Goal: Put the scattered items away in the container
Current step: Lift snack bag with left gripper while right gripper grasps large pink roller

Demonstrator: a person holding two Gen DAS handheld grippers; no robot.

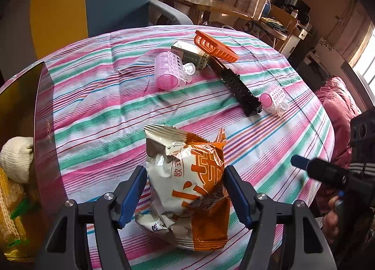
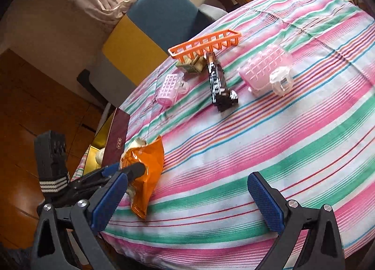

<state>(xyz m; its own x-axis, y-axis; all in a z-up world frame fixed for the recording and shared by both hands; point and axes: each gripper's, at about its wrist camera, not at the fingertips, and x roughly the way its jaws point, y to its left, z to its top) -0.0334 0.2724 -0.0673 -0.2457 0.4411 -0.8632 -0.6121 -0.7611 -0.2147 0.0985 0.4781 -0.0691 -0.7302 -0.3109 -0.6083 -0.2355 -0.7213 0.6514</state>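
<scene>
Left wrist view: the left gripper (image 1: 185, 197) straddles an orange-and-white snack bag (image 1: 187, 190) lying on the striped cloth (image 1: 98, 115) of the worktop; its blue pads sit at the bag's sides, but whether they actually press it cannot be told. A dark container (image 1: 43, 110) stands at the left edge. Farther off lie two pink hair rollers (image 1: 170, 73), a small box (image 1: 191, 55), an orange rack (image 1: 214, 46) and a black block strip (image 1: 236, 87).

Right wrist view: the right gripper (image 2: 187, 202) is spread wide above bare cloth, holding nothing.
</scene>
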